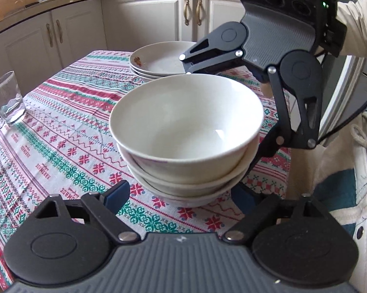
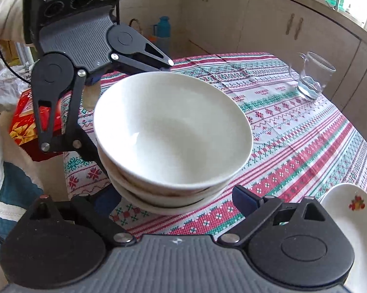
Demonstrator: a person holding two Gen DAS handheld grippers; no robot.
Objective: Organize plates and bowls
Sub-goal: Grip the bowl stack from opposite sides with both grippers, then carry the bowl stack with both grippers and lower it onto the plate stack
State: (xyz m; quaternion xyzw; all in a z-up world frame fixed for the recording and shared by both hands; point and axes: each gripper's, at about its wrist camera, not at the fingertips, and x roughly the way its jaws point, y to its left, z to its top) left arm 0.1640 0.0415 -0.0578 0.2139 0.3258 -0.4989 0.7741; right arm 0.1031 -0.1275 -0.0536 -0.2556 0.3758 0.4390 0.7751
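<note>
Left gripper [image 1: 183, 195] jaws wide, straddling base of bowl stack [image 1: 185, 131]; pads look off the bowls, nothing gripped. Right gripper [image 2: 176, 197] same from opposite side, jaws wide, no hold. 3 bowls nested, on table [image 1: 61, 127] nr its edge by person. Plate stack [image 1: 159, 61] behind, toward far edge. Glass mug [image 1: 6, 97] at side edge.

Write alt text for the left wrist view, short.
A stack of white bowls sits on a patterned tablecloth, between the wide-apart jaws of both the left gripper near the camera and the right gripper on the far side. Behind it stands a stack of plates, with a glass mug at the left and kitchen cabinets beyond.
</note>
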